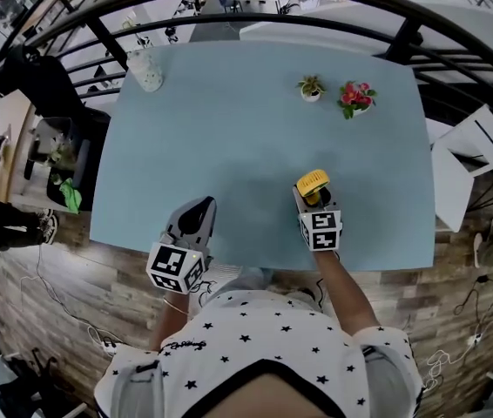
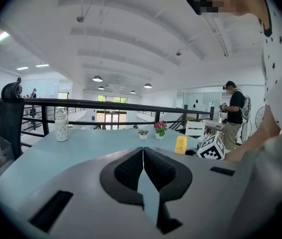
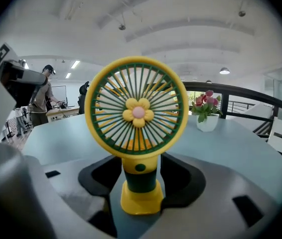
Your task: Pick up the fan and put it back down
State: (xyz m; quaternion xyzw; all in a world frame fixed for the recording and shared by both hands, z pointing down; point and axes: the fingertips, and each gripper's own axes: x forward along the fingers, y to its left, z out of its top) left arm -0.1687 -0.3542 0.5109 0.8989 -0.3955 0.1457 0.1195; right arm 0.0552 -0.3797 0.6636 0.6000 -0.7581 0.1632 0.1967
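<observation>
Right gripper view showed the fan (image 3: 138,133) standing upright on its own yellow base on the table (image 3: 240,148), with its green stem between the jaws of the right tool (image 3: 141,176). Those jaws stood apart, leaving a gap on each side of the stem. The base sat close against one jaw, and I could not tell whether it touched. In the head view the fan stood near the table's front edge, well apart from the pink flowers (image 1: 356,97) and the small plant (image 1: 311,88) at the far side. The left tool (image 1: 197,209), jaws together on nothing, hung to the fan's left, apart from it. As I judged it, nothing gripped the fan, so the right tool should keep level and centred on the stem, moving only along the jaws' own line, lest a jaw nudge the base and tip the top-heavy head
</observation>
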